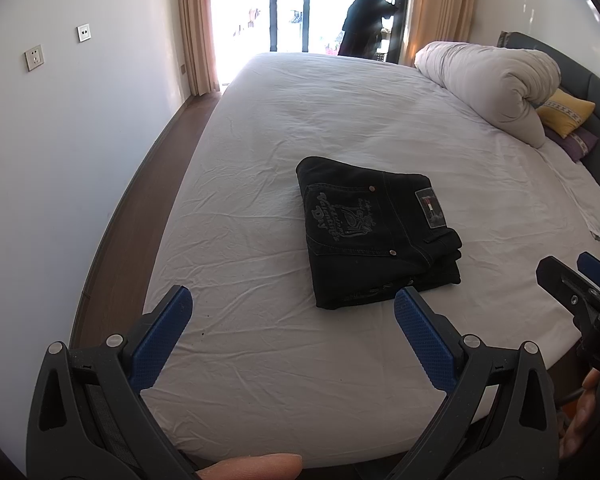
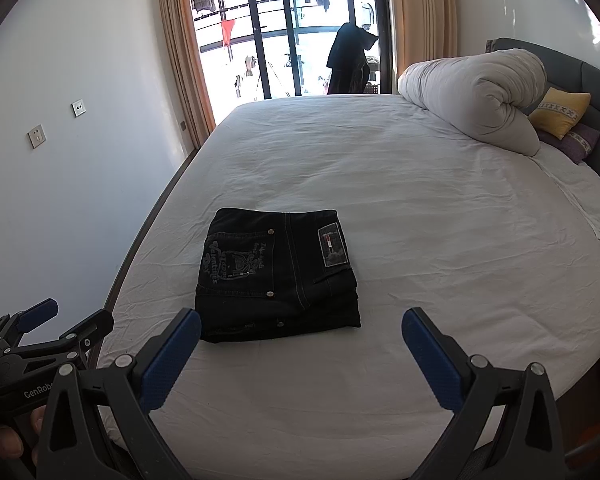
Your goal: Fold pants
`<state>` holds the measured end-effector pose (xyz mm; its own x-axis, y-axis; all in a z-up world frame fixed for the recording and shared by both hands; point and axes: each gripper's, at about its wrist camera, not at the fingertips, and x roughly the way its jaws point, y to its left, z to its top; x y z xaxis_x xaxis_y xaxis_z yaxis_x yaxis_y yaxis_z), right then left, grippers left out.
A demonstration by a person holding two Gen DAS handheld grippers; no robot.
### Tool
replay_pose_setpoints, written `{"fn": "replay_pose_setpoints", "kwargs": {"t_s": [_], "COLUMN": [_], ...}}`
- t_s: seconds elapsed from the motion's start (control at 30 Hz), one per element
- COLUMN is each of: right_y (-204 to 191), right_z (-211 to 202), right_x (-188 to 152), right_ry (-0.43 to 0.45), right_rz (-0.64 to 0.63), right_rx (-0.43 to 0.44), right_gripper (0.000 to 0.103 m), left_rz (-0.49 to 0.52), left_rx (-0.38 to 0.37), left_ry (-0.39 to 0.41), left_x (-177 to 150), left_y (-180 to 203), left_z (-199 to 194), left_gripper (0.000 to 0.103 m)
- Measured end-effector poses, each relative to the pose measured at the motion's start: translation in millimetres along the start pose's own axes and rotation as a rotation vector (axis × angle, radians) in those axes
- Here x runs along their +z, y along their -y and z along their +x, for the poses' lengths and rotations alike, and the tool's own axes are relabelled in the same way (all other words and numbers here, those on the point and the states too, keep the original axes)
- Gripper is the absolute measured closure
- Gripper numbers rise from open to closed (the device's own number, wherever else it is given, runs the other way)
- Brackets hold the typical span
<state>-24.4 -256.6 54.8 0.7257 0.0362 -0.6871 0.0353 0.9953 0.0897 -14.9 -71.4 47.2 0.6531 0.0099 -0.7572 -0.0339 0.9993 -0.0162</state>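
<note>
Black jeans (image 1: 376, 232) lie folded into a compact rectangle on the white bed sheet (image 1: 340, 120), back pocket embroidery and a brand patch facing up. They also show in the right wrist view (image 2: 276, 276). My left gripper (image 1: 294, 304) is open and empty, held above the sheet just in front of the jeans. My right gripper (image 2: 302, 324) is open and empty, also in front of the jeans. The right gripper shows at the right edge of the left wrist view (image 1: 576, 276); the left gripper shows at the left edge of the right wrist view (image 2: 68, 316).
A rolled white duvet (image 1: 496, 80) and yellow and purple pillows (image 1: 566, 110) lie at the bed's far right by the dark headboard. A white wall (image 1: 60, 140) and wooden floor strip run along the left. Balcony glass doors (image 2: 296, 40) stand beyond the bed.
</note>
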Motion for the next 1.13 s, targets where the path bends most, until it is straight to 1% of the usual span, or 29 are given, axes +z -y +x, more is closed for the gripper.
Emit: {"fn": "replay_pose_setpoints", "kwargs": {"t_s": [0.67,0.97,1.13], "right_y": [0.1,3.4,7.2], "right_z": [2.9,7.0,6.9], "right_x": [-2.6,-9.1,-10.1], "right_ry": [-0.006,-0.021,-0.033], "right_rz": [-0.002,-0.008,-0.003], "right_rx": [0.002,0.012,0.013], "right_gripper": [0.000,0.000,0.000], "left_rz": [0.003,-0.002,0.019], "left_rx": [0.002,0.004,0.024], "left_ry": [-0.006,-0.017,-0.007], "left_x": [-3.8,-6.6,-5.8], "left_y": [5.8,7.0,7.6], "left_z": [2.9,6.5,7.9], "left_gripper": [0.000,0.000,0.000]}}
